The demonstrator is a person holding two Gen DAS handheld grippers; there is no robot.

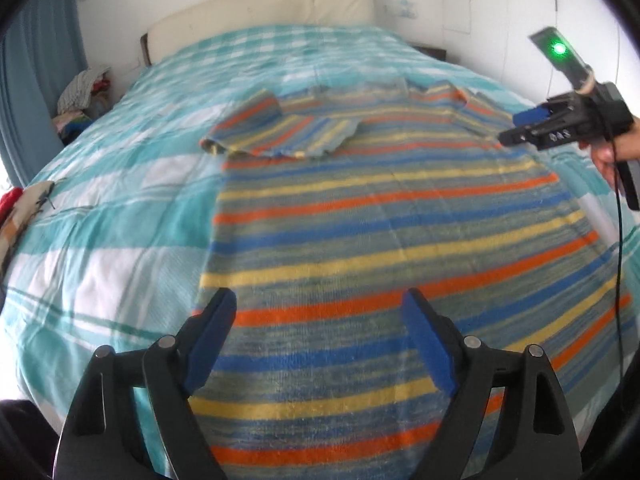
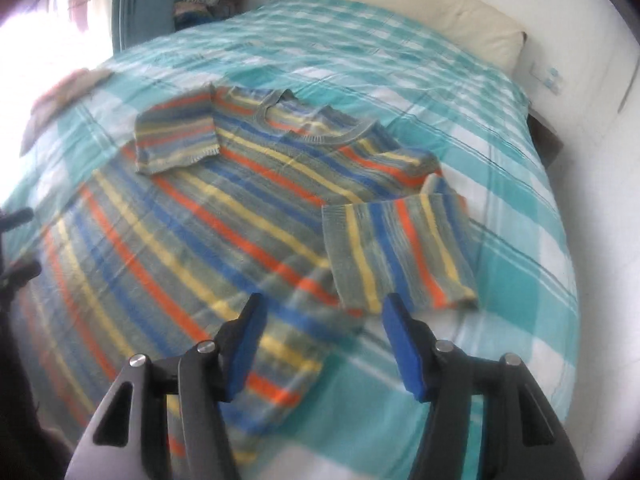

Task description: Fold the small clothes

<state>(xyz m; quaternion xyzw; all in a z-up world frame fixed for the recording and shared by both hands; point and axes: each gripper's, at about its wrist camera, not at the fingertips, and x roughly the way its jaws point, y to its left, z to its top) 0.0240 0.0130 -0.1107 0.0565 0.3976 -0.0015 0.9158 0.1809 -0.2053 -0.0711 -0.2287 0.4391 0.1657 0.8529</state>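
On bed: striped sweater point(image 2: 224, 216) | right sleeve point(image 2: 400, 248) folded, right-wrist view only

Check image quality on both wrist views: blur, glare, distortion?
Left wrist: motion blur softens the striped sweater; fisheye bulges the bed; dark vignette at the corners. Right wrist: heavier blur over everything, window glare blows out the upper left, same fisheye bend.

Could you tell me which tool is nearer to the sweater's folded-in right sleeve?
Right. The right tool hovers just short of that sleeve; the left tool is over the sweater's lower body.
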